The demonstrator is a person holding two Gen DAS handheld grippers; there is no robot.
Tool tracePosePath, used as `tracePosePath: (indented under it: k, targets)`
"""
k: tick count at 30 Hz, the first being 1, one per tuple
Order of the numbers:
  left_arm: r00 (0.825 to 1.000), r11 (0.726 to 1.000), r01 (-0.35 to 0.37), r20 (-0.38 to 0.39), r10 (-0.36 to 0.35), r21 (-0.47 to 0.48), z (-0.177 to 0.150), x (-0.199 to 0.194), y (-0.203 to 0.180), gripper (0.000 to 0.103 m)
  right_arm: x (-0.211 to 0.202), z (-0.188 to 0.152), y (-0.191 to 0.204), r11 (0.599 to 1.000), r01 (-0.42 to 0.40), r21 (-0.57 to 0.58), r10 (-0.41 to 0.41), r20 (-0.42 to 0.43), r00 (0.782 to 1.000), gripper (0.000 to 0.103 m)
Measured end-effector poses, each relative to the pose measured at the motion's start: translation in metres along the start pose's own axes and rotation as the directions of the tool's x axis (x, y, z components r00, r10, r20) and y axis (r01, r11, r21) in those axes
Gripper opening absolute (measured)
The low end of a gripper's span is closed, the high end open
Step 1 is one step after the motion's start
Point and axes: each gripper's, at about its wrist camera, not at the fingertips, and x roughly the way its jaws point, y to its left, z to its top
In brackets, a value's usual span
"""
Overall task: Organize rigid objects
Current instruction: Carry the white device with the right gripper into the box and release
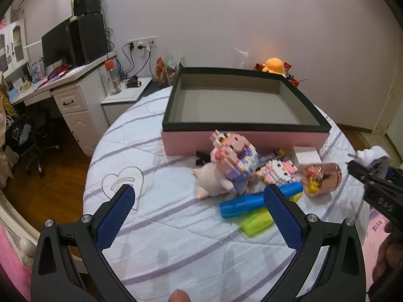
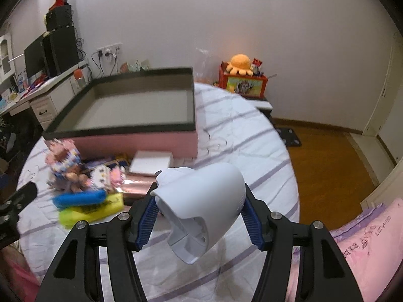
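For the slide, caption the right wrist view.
Right hand-held gripper clamps a white plastic gadget above the striped bedspread, empty box behind.

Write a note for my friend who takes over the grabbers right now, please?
Right gripper: shut on a white plastic gadget, held above the bedcover.
Left gripper: open, holding nothing, above the bedcover.
Box: open, nothing inside that shows.
Still piled in front of the box: block toys, blue marker, yellow-green marker, shiny pink tube, small white box.
Done: the gadget is picked up.
Left: probably put it in the box, then the pile.
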Motion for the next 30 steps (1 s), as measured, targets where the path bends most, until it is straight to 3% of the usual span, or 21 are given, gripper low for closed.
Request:
tracePosePath:
  k: [5, 18, 22, 30]
  targets:
    - [1.000, 1.000, -0.011, 0.002, 0.011, -0.010, 0.014, 0.005, 0.008, 0.103, -0.014, 0.016, 0.016, 0.999, -0.025, -0.030, 0.026, 0.027, 0.999, 0.062]
    - [0.997, 0.996, -0.072, -0.006, 0.071, -0.056, 0.089, 0.040, 0.039, 0.103, 0.033, 0.105, 0.070, 0.985, -0.132, -0.114, 0.132, -0.005, 0.991, 0.062]
    - [0.997, 0.995, -0.081, -0.016, 0.080, -0.064, 0.109, 0.059, 0.044, 0.103, 0.065, 0.131, 0.075, 0.983, -0.147, -0.110, 0.143, -0.042, 0.989, 0.062]
    - [0.996, 0.996, -0.062, -0.069, 0.057, -0.067, 0.117, 0.096, 0.041, 0.103, 0.133, 0.132, 0.070, 0.986, -0.145, -0.078, 0.129, -0.181, 0.975, 0.062]
